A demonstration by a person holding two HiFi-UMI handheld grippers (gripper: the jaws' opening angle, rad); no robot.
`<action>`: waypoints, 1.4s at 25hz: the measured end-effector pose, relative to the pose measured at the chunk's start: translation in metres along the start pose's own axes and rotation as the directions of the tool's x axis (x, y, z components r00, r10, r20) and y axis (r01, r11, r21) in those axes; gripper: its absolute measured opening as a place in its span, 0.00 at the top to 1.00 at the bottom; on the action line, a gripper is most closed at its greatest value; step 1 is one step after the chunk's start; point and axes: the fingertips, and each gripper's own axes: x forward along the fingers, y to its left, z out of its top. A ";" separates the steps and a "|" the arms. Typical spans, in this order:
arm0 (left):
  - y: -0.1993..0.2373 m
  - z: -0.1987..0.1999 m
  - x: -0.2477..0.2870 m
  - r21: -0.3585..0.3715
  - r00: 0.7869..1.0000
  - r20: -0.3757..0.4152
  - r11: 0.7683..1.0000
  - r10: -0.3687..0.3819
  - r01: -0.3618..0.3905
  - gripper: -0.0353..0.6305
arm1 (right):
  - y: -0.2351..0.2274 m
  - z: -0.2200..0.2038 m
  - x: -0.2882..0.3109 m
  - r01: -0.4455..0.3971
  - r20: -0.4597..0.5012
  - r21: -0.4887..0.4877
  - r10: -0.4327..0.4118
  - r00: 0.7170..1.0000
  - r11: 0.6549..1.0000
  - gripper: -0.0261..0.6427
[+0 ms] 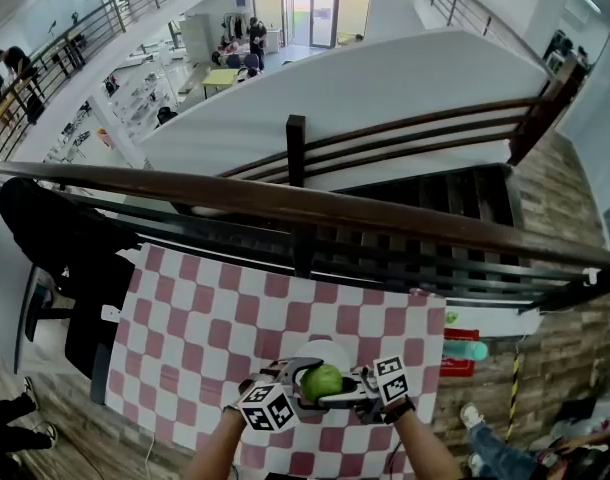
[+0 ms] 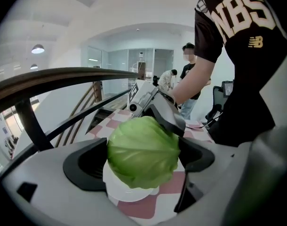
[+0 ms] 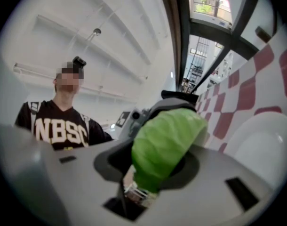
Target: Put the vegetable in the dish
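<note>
A green cabbage (image 1: 322, 380) hangs just above a white dish (image 1: 331, 351) on the red-and-white checked table (image 1: 205, 328). My right gripper (image 1: 342, 394) is shut on the cabbage (image 3: 167, 145); its dark jaws press on the leaves from both sides. The left gripper (image 1: 293, 382) stands open around the same cabbage (image 2: 142, 152), with a gap at its left jaw. In the left gripper view the dish (image 2: 129, 194) lies directly under the cabbage, and the right gripper (image 2: 157, 111) reaches over its top. The dish (image 3: 261, 145) also shows at the lower right of the right gripper view.
A dark wooden railing (image 1: 285, 203) runs across just beyond the table's far edge. A black chair (image 1: 55, 238) stands to the left. A red box and a teal bottle (image 1: 467, 350) lie off the table's right side. A person in a black shirt (image 2: 247, 55) holds the grippers.
</note>
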 end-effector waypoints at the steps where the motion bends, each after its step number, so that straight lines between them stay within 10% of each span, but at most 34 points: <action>1: 0.001 -0.002 0.000 -0.025 1.000 0.000 1.000 -0.007 0.007 0.21 | -0.001 0.000 0.001 0.000 0.003 0.002 0.000 1.000 1.000 0.75; 8: 0.018 -0.027 0.004 -0.117 0.997 -0.058 0.991 0.054 -0.060 0.21 | -0.039 -0.006 -0.021 0.231 -0.059 -0.088 -0.237 0.970 0.969 0.61; 16: 0.041 -0.074 0.033 -0.275 0.959 -0.205 0.929 0.196 -0.249 0.22 | -0.060 0.030 -0.109 0.675 0.191 -0.178 -0.648 0.737 0.716 0.56; 27: 0.047 -0.096 0.069 -0.245 0.914 -0.304 0.906 0.267 -0.346 0.22 | -0.058 0.004 -0.099 0.713 0.180 -0.175 -0.690 0.701 0.679 0.56; 35: 0.051 -0.094 0.063 -0.233 0.907 -0.303 0.900 0.294 -0.369 0.21 | -0.044 0.033 -0.105 0.779 0.283 -0.157 -0.728 0.624 0.607 0.56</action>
